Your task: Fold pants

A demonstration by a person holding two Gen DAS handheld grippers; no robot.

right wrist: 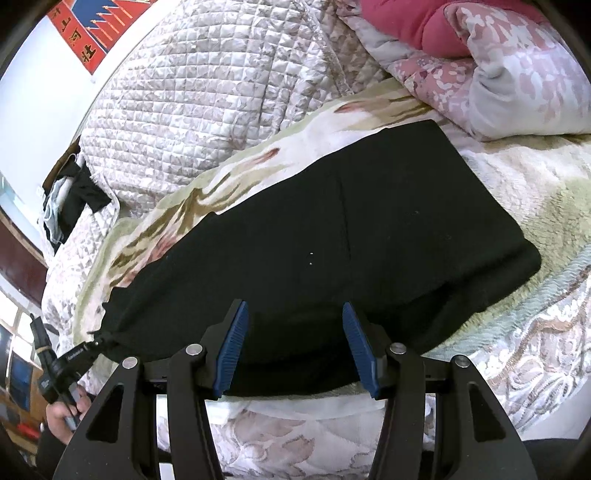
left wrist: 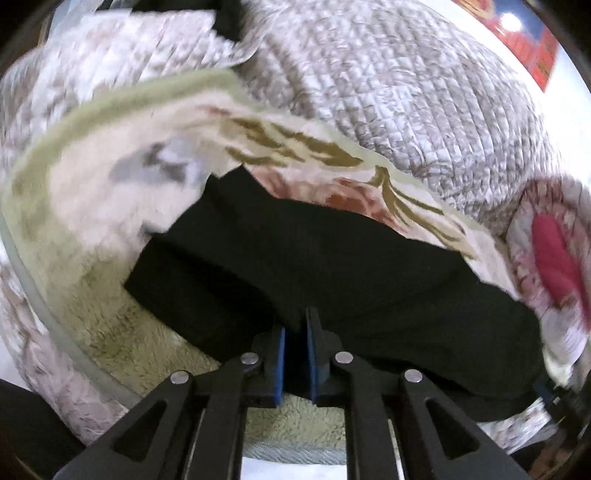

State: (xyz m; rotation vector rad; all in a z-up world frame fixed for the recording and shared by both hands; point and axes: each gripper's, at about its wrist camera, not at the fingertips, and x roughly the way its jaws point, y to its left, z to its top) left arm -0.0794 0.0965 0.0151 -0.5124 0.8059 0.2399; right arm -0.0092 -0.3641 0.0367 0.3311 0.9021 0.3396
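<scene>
The black pants (right wrist: 369, 221) lie folded lengthwise on a cream floral fleece blanket (right wrist: 535, 177) on the bed. My right gripper (right wrist: 293, 306) is open, its blue pads (right wrist: 232, 350) straddling the near long edge of the pants without pressing on the cloth. In the right wrist view my left gripper (right wrist: 94, 341) sits at the pants' far left end, where the cloth is drawn to a point at its tips; a hand (right wrist: 62, 413) holds it. The left wrist view is blurred: the left gripper (left wrist: 297, 321) has its pads (left wrist: 280, 354) nearly together with the black pants (left wrist: 332, 258) at the tips.
A quilted grey-white bedspread (right wrist: 192, 96) covers the bed beyond the blanket. A pink floral duvet (right wrist: 517, 74) with a red garment (right wrist: 406, 22) is piled at the back right. Dark clothes (right wrist: 77, 199) lie by the far left bed edge. A red banner (right wrist: 96, 33) hangs on the wall.
</scene>
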